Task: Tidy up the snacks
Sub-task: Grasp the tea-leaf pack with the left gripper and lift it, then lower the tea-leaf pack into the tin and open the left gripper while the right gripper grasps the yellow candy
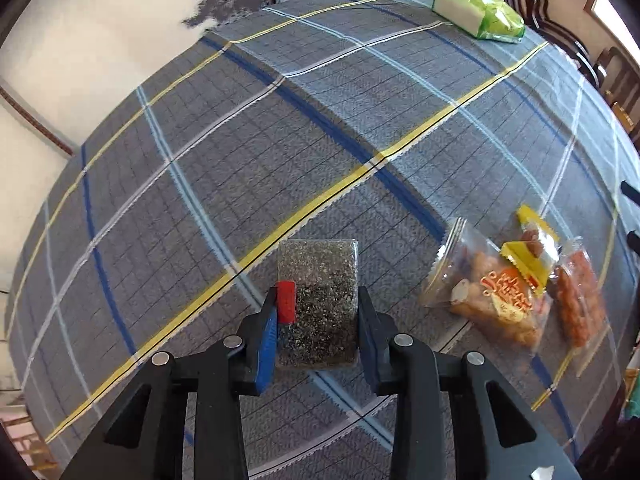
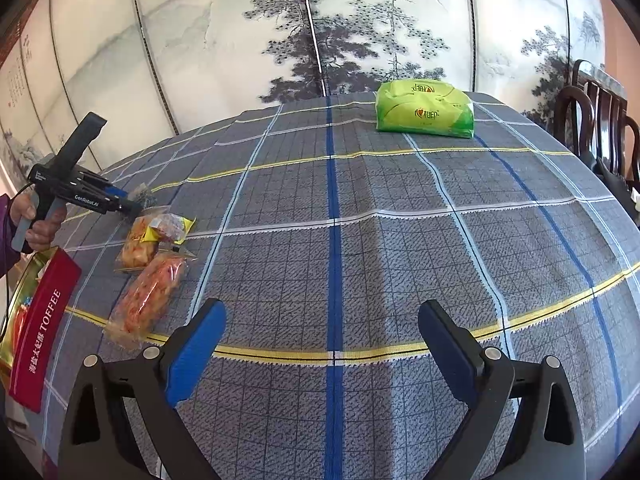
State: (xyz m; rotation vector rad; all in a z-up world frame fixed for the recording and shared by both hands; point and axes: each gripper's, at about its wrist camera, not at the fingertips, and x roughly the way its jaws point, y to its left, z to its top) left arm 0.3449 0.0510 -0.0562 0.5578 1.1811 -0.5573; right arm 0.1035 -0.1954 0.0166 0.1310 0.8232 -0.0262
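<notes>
A dark speckled snack bar [image 1: 316,264] in clear wrap lies on the plaid tablecloth [image 1: 240,160], with my left gripper [image 1: 320,300] shut on its two long sides. A red tag sits by the left pad. To its right are three packs: a clear bag of pale puffs [image 1: 488,292], a yellow-labelled pack [image 1: 532,248] and an orange-red snack pack [image 1: 576,300]. In the right wrist view the left gripper [image 2: 138,202] is at the far left, held by a hand [image 2: 40,228], just behind those packs [image 2: 148,296]. My right gripper [image 2: 320,312] stands open over bare cloth.
A red toffee box [image 2: 40,332] lies at the table's left edge. A green tissue pack [image 2: 424,110] sits at the far side. Dark wooden chairs [image 2: 592,120] stand to the right, a painted screen [image 2: 320,20] behind the table.
</notes>
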